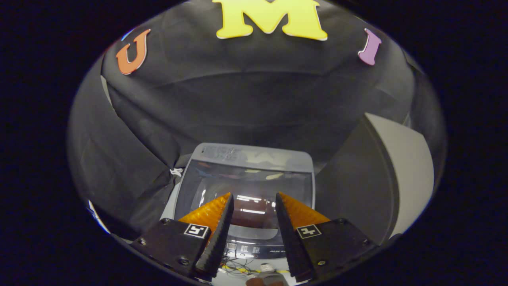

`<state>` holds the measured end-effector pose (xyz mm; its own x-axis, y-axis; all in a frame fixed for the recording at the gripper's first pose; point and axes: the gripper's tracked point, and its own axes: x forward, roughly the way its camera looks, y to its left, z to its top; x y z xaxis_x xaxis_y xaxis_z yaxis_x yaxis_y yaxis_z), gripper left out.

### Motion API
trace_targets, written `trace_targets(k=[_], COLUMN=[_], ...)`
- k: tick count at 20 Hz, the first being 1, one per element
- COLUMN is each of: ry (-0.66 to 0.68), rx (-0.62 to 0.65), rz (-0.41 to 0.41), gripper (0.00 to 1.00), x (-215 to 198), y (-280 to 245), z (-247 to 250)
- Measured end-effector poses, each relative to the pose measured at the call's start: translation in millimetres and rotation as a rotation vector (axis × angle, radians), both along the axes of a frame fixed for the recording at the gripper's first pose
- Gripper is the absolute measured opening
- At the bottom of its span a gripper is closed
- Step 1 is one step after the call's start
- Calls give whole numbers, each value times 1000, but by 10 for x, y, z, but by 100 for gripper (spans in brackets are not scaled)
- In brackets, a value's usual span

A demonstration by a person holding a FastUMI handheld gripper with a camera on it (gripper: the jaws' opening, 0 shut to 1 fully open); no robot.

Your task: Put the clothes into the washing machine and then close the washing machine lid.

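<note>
The gripper (253,200) is spread wide, holding nothing. Just beyond its fingers sits the washing machine (246,186), glass lid (246,180) down. Control panel (254,249) printing between the fingers is too blurred to read.

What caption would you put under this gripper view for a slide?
Open, empty gripper held above a top-loading washing machine whose glass lid lies shut, against the booth's black cloth wall.

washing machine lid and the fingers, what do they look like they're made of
The washing machine lid looks like dark tinted glass or glossy plastic: it mirrors bright light strips and you see through it dimly. Its grey surround looks like matte plastic. The fingers look like orange ridged rubber or plastic on black mounts; the gripper is open, holding nothing.
</note>
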<state>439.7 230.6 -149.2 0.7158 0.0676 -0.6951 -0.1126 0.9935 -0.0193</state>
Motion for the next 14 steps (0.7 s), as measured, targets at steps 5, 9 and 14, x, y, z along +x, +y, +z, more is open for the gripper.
trace_targets(k=[5, 9, 14], ry=[-149, -221, -302], rx=[-30, -9, 49], rz=[45, 42, 15], gripper=[67, 67, 67], x=[-341, -766, -1366], y=[-298, -515, -793], z=[500, 798, 1066])
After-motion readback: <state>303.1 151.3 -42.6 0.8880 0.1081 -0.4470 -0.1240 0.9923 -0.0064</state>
